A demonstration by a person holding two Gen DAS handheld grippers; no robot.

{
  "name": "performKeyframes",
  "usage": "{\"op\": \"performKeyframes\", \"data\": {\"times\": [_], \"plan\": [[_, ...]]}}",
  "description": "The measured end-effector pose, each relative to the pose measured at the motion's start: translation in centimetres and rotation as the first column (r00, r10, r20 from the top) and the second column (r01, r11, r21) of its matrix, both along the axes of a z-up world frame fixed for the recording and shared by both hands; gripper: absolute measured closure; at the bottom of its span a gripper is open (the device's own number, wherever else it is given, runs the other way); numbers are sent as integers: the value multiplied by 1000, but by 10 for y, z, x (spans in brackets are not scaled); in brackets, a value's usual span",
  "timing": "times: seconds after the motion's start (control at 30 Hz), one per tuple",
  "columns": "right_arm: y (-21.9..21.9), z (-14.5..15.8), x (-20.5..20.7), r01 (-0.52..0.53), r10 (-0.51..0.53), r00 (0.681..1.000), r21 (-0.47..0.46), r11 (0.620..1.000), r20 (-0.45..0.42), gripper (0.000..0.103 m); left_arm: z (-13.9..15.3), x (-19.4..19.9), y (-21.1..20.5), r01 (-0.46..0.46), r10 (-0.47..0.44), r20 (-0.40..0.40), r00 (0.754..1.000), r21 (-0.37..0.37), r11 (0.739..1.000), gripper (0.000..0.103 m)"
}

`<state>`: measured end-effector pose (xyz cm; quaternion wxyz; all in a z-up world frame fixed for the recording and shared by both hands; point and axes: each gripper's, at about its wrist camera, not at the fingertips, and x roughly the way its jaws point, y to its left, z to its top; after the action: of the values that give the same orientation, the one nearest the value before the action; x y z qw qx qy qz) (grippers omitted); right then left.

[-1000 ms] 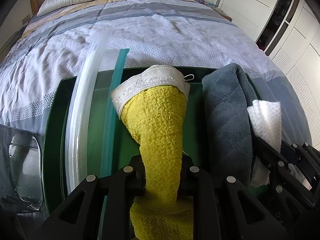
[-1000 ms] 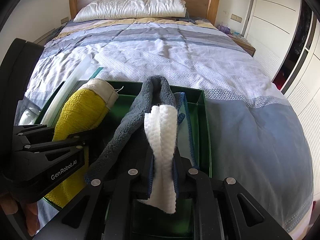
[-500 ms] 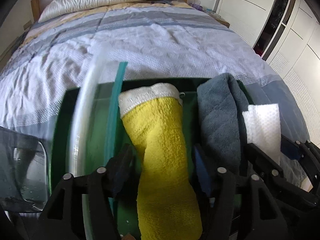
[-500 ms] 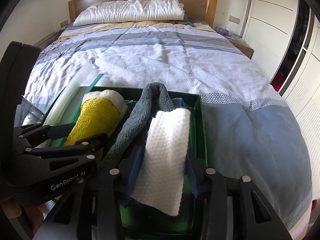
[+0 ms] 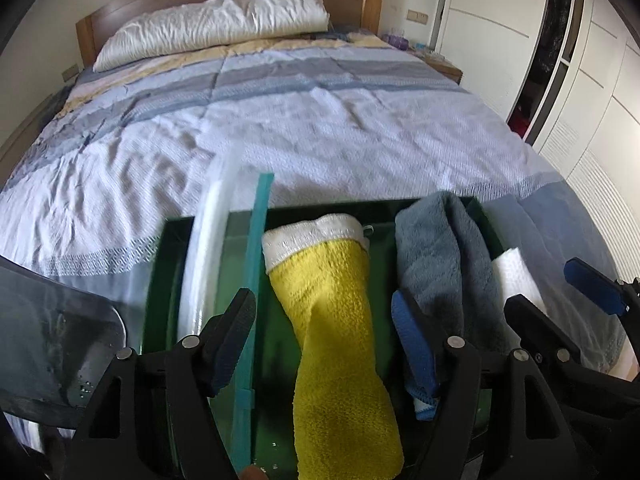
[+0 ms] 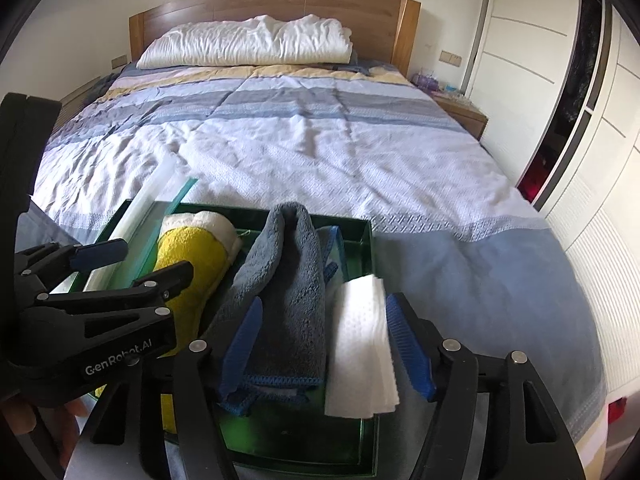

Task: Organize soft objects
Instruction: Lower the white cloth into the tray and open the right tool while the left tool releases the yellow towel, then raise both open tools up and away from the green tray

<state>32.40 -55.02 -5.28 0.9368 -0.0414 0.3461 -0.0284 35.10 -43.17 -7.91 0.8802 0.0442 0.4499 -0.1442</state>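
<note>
A green tray lies on the bed near me. In it lie a rolled yellow towel with a white end, a grey-blue cloth and a folded white cloth. My left gripper is open, its jaws on either side of the yellow towel without pinching it. My right gripper is open, its jaws around the grey-blue and white cloths. The left gripper also shows in the right wrist view.
A clear plastic bag with white and teal zip strips lies over the tray's left side. The striped bedspread stretches ahead to a white pillow and wooden headboard. White wardrobe doors stand at the right.
Both grippers have opened and let go: the left released the yellow towel, the right released the white cloth. Both have pulled back and risen a little; the cloths rest in the tray.
</note>
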Motion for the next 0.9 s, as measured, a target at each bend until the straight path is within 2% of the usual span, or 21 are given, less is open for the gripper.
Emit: {"op": "performKeyframes", "data": {"times": [0.13,0.57,0.9], "plan": [[0,6,-5,10,-9,1000,-10,1000,18,33,7,-2,3,-22,21,40,999,14,1000,27],[6,22,-21,16,-12,998,-57,998,62,29,24,-10,3,-38,36,106,994,19,999,27],[10,41,-43,22,-16,997,-75,997,79,29,41,-26,8,-30,32,107,994,-19,999,27]]}}
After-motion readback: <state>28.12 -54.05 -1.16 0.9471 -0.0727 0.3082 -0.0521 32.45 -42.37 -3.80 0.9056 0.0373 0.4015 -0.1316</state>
